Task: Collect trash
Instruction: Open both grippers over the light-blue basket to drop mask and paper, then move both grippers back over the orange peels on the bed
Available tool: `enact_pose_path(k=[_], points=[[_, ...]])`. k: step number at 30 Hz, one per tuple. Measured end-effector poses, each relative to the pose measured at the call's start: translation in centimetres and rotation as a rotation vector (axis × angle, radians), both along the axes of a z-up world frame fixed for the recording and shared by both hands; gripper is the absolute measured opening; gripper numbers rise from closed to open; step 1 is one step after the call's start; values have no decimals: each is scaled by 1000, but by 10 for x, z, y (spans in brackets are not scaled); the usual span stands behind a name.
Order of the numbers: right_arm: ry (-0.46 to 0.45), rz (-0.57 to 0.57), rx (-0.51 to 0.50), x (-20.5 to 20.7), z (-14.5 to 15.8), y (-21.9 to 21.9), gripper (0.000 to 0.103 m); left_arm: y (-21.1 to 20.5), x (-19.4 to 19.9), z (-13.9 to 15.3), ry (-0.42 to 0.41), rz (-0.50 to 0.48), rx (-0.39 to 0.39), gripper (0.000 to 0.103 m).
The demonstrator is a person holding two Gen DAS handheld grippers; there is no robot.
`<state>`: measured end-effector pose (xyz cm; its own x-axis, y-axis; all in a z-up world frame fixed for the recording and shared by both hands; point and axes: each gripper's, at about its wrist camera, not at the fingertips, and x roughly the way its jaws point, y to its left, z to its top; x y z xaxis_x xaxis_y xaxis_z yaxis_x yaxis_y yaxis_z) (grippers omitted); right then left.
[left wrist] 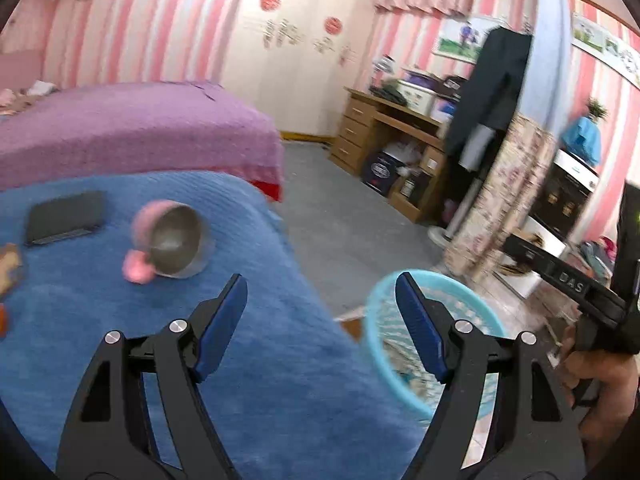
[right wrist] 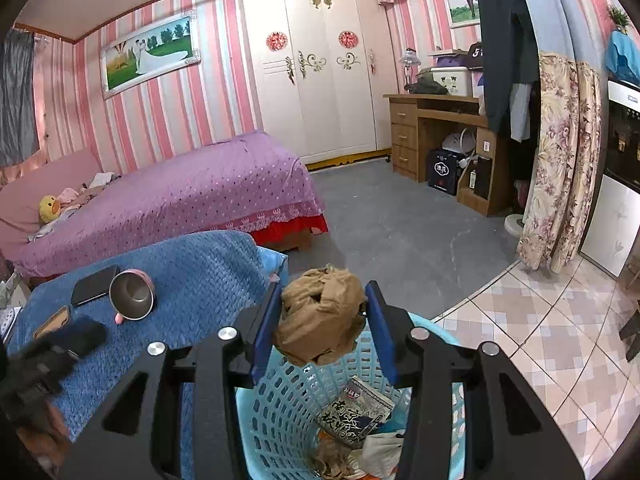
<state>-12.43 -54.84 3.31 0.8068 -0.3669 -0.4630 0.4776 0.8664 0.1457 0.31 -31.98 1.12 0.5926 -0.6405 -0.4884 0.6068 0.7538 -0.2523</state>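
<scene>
On the blue blanket (right wrist: 192, 280), from left: a dark phone (right wrist: 94, 285), then a tipped pink cup (right wrist: 133, 294) with a metal inside. Left gripper (left wrist: 320, 300): jaws spread wide, nothing between them, poised over the blanket's edge beside the basket (left wrist: 376, 320). Right gripper (right wrist: 324, 312): clenched on a crumpled brown wad (right wrist: 320, 316), held directly above the light-blue basket, which already contains a printed wrapper (right wrist: 356, 412) and other scraps. Farther right lie grey carpet and tiled floor.

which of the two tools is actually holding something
The right tool, clamped on a crumpled brown wad above the light blue plastic basket. The left tool is open and empty.
</scene>
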Motion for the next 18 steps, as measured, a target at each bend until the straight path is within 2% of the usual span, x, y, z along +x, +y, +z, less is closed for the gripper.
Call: enact_pose_path(k=[3, 6, 7, 11, 14, 18], points=[[-5, -13, 1, -1, 0, 2, 46, 43, 7, 9, -8, 81, -13, 76], [-17, -40, -1, -4, 2, 3, 63, 82, 10, 11, -8, 159, -4, 79], [-26, -52, 1, -5, 3, 3, 66, 95, 11, 11, -14, 178, 7, 79], [-68, -77, 1, -9, 8, 9, 69, 145, 15, 19, -57, 268, 62, 79], [-82, -36, 11, 0, 8, 21, 71, 195, 21, 21, -86, 368, 109, 80], [-71, 32, -1, 20, 7, 49, 72, 271, 37, 12, -38, 531, 134, 80]])
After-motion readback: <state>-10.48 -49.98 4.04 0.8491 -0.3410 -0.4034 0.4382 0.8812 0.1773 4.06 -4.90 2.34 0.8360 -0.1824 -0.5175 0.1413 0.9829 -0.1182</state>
